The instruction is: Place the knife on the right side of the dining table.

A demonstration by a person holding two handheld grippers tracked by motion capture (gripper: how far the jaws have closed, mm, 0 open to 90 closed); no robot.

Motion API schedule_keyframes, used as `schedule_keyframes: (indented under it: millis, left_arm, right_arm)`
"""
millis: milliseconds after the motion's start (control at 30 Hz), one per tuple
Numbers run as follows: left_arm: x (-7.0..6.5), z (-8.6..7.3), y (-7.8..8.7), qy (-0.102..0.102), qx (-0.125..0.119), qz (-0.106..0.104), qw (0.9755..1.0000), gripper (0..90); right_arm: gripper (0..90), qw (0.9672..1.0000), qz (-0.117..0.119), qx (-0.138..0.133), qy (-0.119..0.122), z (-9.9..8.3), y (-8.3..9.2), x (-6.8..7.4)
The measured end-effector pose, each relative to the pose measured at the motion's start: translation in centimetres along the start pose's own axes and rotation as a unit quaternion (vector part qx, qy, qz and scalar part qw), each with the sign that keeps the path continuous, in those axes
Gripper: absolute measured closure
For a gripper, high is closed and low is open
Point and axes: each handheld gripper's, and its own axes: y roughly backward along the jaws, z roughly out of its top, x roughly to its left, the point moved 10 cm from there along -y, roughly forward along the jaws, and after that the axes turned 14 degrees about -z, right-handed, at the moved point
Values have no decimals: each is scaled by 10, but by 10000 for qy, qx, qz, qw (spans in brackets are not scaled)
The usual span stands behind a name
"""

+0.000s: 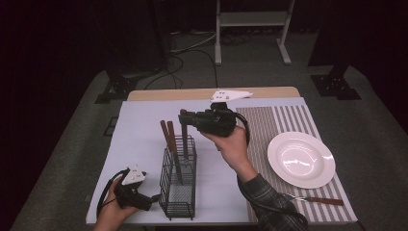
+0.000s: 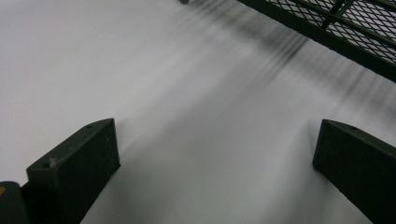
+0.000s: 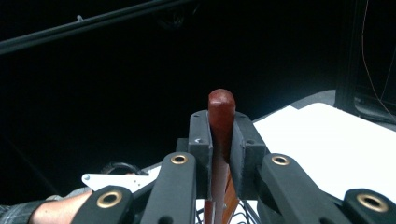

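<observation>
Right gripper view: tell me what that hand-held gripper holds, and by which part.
The right hand-held gripper is shut on a wooden-handled utensil, clamped just below the rounded top of its handle, while its lower end stands in the black wire caddy.

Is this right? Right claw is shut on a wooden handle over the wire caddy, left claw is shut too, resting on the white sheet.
One thing is off: the left claw is open, its jaws spread wide with bare white sheet between them, as the left gripper view shows. The rest holds: the right claw is shut on the wooden handle over the wire caddy.
</observation>
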Motion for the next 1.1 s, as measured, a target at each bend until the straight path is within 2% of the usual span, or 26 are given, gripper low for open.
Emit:
schedule_keyframes:
  millis: [400,600,833,1100]
  left_arm:
    - [1,0,0,-22,13,15,10000,0]
    - [0,0,0,-13,11,8,10000,0]
    - [0,0,0,-11,11,5,10000,0]
    - [0,0,0,-6,7,5,10000,0]
  right_arm:
    - [801,9994,-73,-336,67,33,22,0]
    - [801,9987,-160,-485,71,44,31,-4]
    - [801,9973,-370,-633,67,56,48,-15]
    - [801,9939,-772,-788,64,65,69,-41]
